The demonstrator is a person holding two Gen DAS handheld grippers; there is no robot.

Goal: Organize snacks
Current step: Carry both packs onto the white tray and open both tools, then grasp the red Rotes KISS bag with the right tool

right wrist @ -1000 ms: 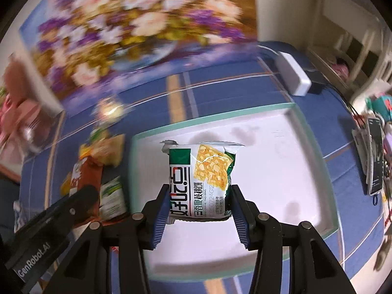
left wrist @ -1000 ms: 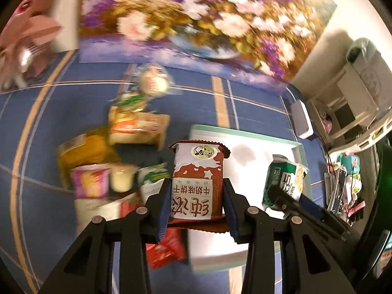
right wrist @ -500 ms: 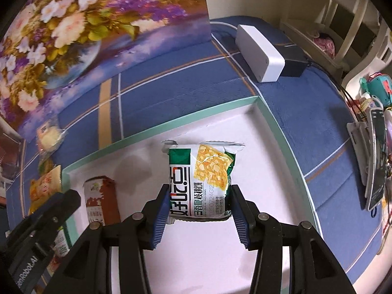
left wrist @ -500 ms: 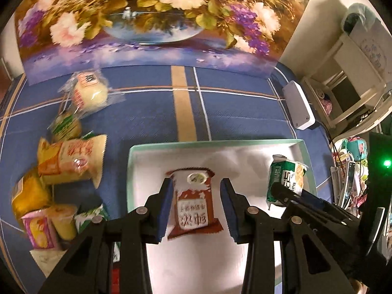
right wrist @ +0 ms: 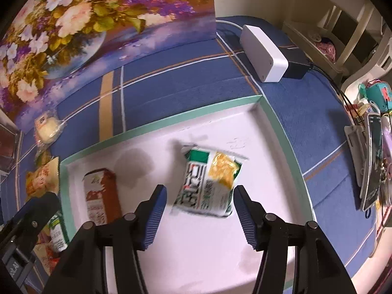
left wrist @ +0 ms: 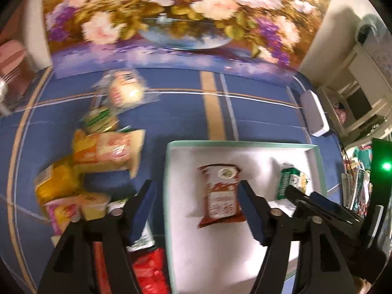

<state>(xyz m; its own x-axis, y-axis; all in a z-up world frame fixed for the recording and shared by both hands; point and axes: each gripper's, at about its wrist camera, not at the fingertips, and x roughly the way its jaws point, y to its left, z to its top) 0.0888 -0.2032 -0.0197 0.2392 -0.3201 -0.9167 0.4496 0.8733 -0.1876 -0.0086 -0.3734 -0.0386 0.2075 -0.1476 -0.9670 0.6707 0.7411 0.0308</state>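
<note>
A white tray with a green rim [left wrist: 220, 143] lies on the blue cloth. In it a red-brown biscuit packet [left wrist: 220, 196] lies flat between the fingers of my left gripper [left wrist: 198, 208], whose jaws are opening and stand clear of the packet. A green and yellow snack packet [right wrist: 208, 181], blurred, rests on the tray floor [right wrist: 257, 147] just ahead of my right gripper [right wrist: 201, 210]. Its jaws are opening too, and the pads do not touch the packet. The right wrist view also shows the red-brown packet [right wrist: 100, 196] at the tray's left side.
Several loose snacks are piled on the cloth left of the tray: an orange bag [left wrist: 107, 149], yellow packets [left wrist: 56, 183], small cups [left wrist: 76, 210], a red packet [left wrist: 149, 272]. A white box [right wrist: 264, 51] sits behind the tray. A flower painting [left wrist: 171, 12] stands at the back, with cluttered shelves on the right.
Both grippers have let go: their jaws widened and the red-brown and green packets now lie in the tray. The left gripper has shifted left, with its left finger over the snack pile.
</note>
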